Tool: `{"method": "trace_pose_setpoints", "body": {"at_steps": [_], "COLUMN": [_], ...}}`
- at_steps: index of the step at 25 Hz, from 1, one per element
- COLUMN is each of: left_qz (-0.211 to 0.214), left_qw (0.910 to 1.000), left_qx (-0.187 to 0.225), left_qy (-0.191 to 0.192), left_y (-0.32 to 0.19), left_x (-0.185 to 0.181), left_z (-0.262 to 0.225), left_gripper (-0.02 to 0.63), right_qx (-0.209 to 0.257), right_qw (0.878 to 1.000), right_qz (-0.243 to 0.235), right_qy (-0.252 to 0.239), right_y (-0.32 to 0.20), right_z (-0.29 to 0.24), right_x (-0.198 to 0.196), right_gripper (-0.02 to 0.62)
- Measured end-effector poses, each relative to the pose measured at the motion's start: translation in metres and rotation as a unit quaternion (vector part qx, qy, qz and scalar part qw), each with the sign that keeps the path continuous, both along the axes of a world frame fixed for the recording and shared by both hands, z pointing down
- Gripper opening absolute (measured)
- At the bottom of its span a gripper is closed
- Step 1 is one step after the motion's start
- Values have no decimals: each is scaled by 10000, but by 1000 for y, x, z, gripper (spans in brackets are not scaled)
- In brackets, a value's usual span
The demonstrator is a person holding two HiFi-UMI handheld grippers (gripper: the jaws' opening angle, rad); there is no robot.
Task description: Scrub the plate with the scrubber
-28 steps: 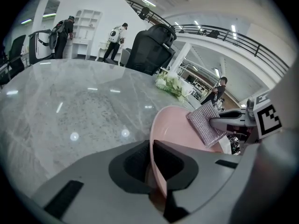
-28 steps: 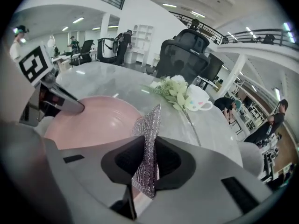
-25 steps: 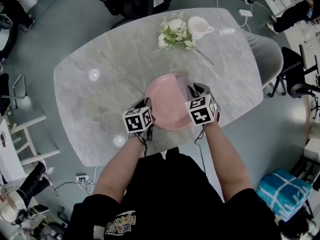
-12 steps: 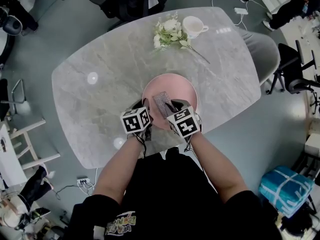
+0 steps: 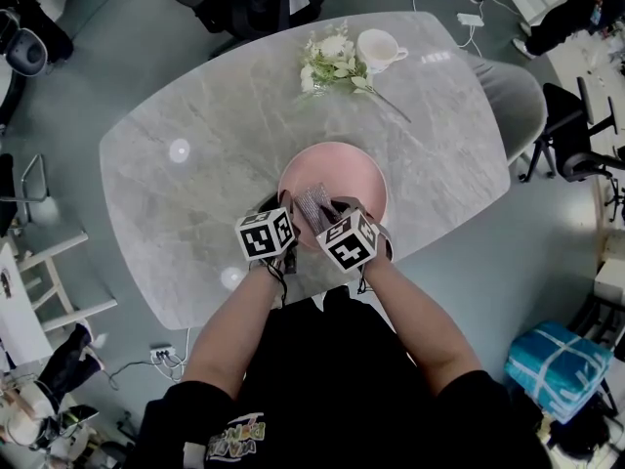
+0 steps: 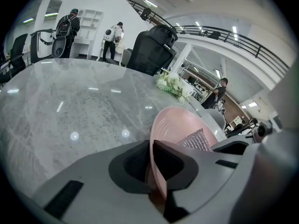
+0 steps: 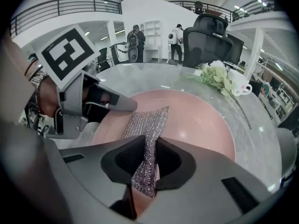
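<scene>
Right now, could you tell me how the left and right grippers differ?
The left gripper pinches the rim of the pink plate; the right gripper pinches the silvery scrubber. The left gripper sits at the plate's edge; the right gripper reaches over its inside. Both are shut.

So the table (image 5: 195, 193) is a big grey marble-look slab with rounded corners and a few ceiling-light glares on it. Not much on top. A pink plate (image 5: 342, 179) sits right in front of the left gripper (image 5: 285, 218) and right gripper (image 5: 330, 215), close to the near edge. Well beyond both grippers, by the far edge, there's a bunch of white flowers (image 5: 327, 64) with a white cup (image 5: 376, 50) just to its right.
</scene>
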State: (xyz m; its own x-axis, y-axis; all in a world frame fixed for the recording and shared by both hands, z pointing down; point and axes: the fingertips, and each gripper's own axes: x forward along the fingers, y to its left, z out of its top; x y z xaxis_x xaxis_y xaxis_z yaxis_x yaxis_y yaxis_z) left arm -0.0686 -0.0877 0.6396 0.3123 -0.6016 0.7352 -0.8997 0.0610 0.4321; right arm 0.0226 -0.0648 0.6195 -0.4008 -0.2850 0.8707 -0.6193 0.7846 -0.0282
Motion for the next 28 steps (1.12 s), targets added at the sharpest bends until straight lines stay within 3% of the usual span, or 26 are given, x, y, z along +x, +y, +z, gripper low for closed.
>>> {"method": "trace_pose_setpoints", "body": {"at_steps": [7, 18, 28], "left_qz": [58, 96, 109], "left_qw": [10000, 9999, 9999], "left_qx": [8, 20, 24], "left_qy": [-7, 25, 35], "left_y": [0, -1, -1], "left_x": [0, 0, 1], "left_z": [0, 1, 0], "left_gripper": [37, 37, 37], "right_qx": [361, 834, 1296], "right_qw": [9979, 9902, 9747], "right_qz": [-276, -327, -488], "right_qy": [467, 1072, 1757], "right_y": [-10, -41, -70], "right_z": [2, 2, -3], "right_x": [17, 56, 86], "right_gripper": [80, 80, 79]}}
